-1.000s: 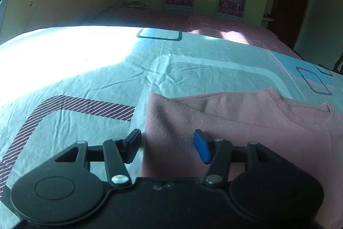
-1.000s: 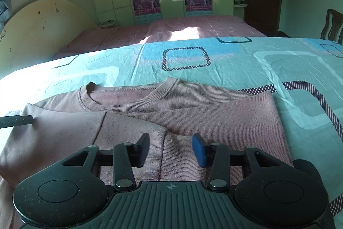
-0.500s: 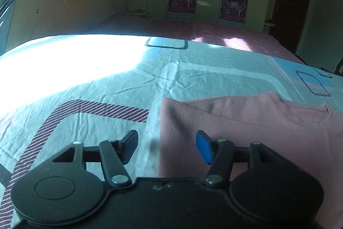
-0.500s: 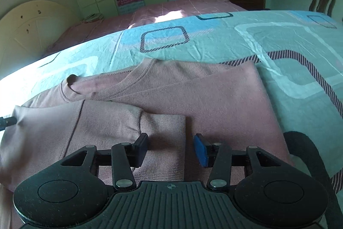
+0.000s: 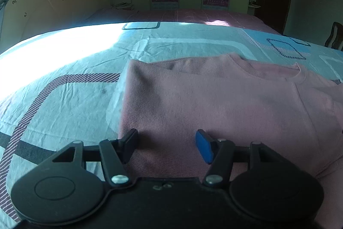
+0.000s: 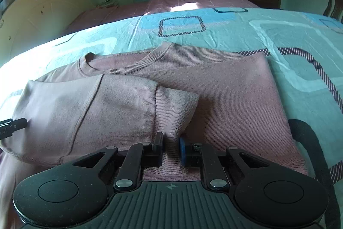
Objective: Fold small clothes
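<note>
Sides folded in, our right gripper [image 6: 171, 148] has just pinched the sweater's [image 6: 225, 100] cuff [image 6: 175, 108]; left gripper [image 5: 166, 146] gapes empty; final folds remain.

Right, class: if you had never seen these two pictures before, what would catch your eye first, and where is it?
First, the pink sweater spread flat on the turquoise patterned bedsheet, filling the middle of both views. Next, the right gripper at the bottom, whose jaws have just been closing and now pinch the ribbed cuff of the sleeve folded across the body. The left gripper hangs open over the sweater's other side.
</note>
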